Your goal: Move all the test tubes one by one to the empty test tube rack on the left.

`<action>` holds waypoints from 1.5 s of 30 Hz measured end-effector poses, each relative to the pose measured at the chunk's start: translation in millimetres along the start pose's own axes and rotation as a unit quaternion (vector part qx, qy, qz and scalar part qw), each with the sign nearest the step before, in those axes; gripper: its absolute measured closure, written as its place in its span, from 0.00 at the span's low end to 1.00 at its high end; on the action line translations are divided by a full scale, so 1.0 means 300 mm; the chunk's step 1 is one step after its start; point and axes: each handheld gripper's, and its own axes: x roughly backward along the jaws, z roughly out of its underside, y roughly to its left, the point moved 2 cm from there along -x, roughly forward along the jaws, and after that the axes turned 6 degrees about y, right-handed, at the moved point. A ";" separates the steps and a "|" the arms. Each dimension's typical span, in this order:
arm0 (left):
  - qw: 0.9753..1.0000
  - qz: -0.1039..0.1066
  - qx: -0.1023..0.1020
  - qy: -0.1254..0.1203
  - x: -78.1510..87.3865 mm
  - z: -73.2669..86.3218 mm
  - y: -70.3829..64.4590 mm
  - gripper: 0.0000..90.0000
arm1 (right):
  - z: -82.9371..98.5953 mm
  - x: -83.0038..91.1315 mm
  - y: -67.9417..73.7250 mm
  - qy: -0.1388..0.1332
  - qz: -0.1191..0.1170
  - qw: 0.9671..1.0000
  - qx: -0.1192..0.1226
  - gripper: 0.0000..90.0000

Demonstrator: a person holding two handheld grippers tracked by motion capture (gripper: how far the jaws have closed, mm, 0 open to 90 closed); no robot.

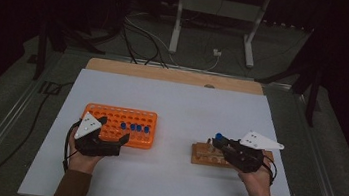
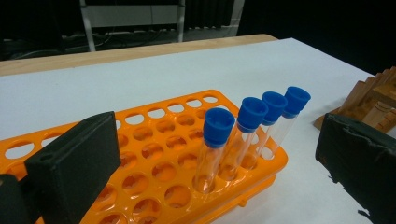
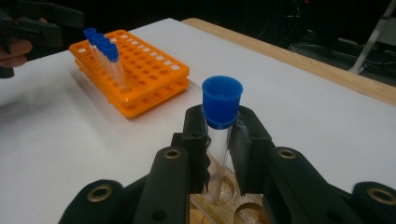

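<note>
The test tube [image 3: 219, 135], clear with a blue cap, stands upright in a hole of the wooden rack [image 1: 203, 154] on the right of the tabletop [image 1: 182, 104], clamped between the fingers [image 3: 196, 140] of the right gripper [image 1: 221, 143]. Well apart to the left sits the orange rack [image 1: 122, 117], with four capped tubes [image 2: 252, 135] in a row along its near edge. The left gripper [image 1: 115, 133] hovers over that rack's near left part, its fingers [image 2: 74, 163] spread wide, holding nothing. Both hands come in from the tabletop's near edge.
</note>
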 end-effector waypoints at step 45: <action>0.997 0.066 -0.036 -0.004 -0.049 -0.145 -0.129 0.01 | -0.206 -0.084 0.056 -0.008 -0.028 1.000 0.001 0.86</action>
